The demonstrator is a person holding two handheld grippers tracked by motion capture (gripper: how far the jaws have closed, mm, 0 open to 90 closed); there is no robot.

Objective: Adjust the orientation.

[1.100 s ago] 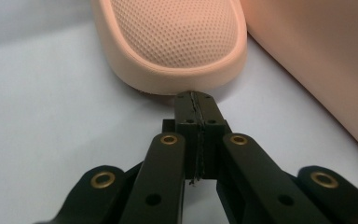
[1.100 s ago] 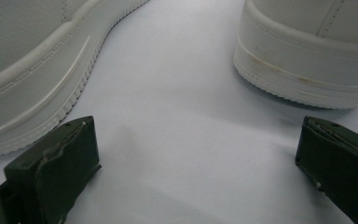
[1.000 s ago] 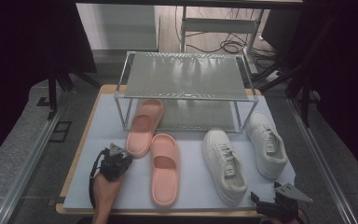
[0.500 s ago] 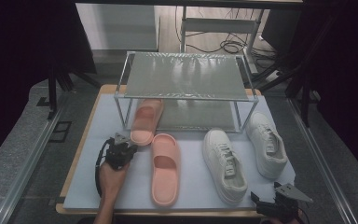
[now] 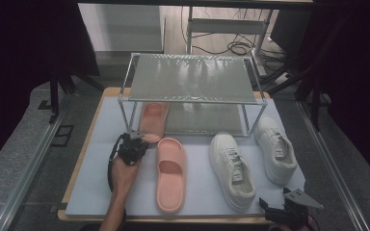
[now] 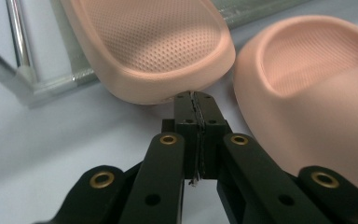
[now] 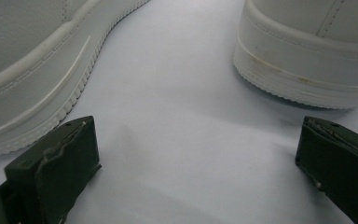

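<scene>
The left claw (image 5: 136,140) sits left of centre in the high view, jaws pressed together with nothing between them, and its closed tips are right up against the heel of the far pink slipper (image 5: 152,121). In the left gripper view that heel rim (image 6: 168,51) hangs just above the joined jaw tips, touching or as good as touching. It looks like a push, not a pinch.

The slipper's long axis runs up the frame, toe tucked under the metal rack (image 5: 191,77), heel poking out towards the bottom. The claw lies just below that heel and a shade left, so a shove up the frame would drive it lengthwise further onto the lower shelf. The left hand is by far the nearer one. The second pink slipper (image 5: 170,172) lies just right of the claw on the pale mat (image 5: 91,192), clear of the rack.

The right claw (image 5: 289,211) rests at the bottom right, jaws spread wide on bare mat, with the two white trainers (image 5: 232,169) above it.

Compared with a second ago, the left hand has travelled up the frame from the lower left to the rack's edge, and the far slipper has gone with it, deeper under the shelf. The right claw, the trainers and the near slipper haven't budged.
</scene>
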